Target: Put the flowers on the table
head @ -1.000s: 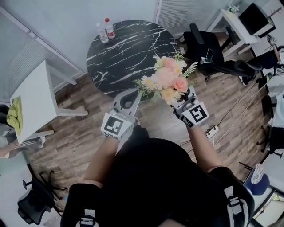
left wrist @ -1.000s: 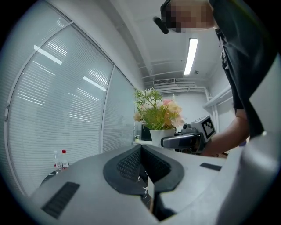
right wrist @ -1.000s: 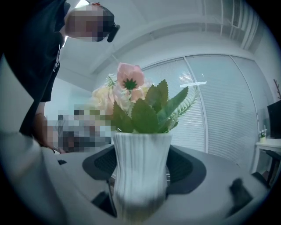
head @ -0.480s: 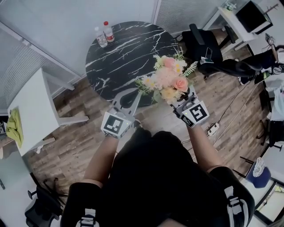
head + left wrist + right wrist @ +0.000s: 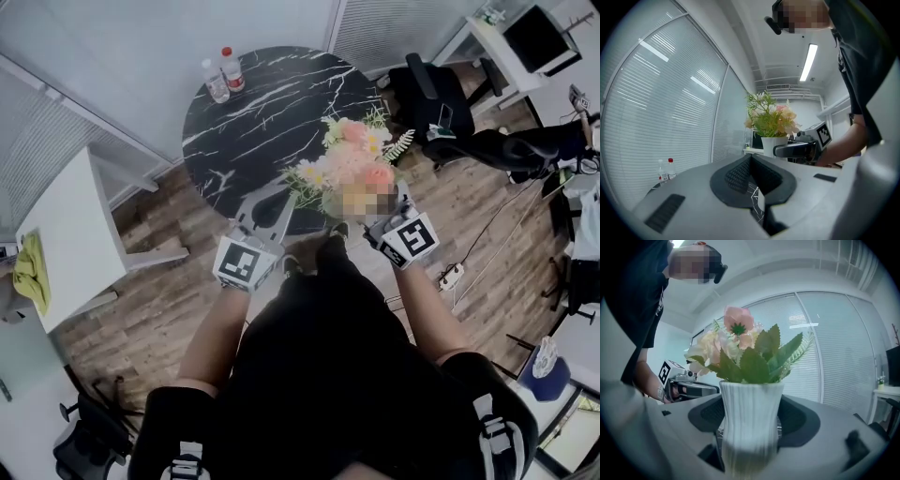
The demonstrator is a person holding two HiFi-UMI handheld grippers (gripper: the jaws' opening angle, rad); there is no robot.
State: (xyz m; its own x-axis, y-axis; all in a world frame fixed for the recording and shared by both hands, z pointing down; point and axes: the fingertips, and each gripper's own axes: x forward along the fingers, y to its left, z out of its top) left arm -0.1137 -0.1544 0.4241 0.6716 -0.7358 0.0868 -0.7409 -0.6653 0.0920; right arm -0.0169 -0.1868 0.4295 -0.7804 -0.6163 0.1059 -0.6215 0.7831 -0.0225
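Note:
A bouquet of pink, cream and yellow flowers (image 5: 349, 167) stands in a white ribbed vase (image 5: 750, 420). My right gripper (image 5: 367, 221) is shut on the vase's body and holds it upright in the air, over the near edge of the round black marble table (image 5: 272, 112). In the right gripper view the vase fills the space between the jaws, and leaves and a pink bloom (image 5: 738, 324) rise above them. My left gripper (image 5: 281, 199) hovers just left of the bouquet, shut with nothing in it, its pads meeting in the left gripper view (image 5: 751, 159).
Two water bottles (image 5: 223, 69) stand at the table's far left edge. A white side table (image 5: 70, 220) is to the left and a black office chair (image 5: 431, 94) to the right. A power strip (image 5: 449, 277) and cables lie on the wooden floor.
The flowers and both grippers keep nearly the same place by the table's near edge. Only the head view has shifted a little.

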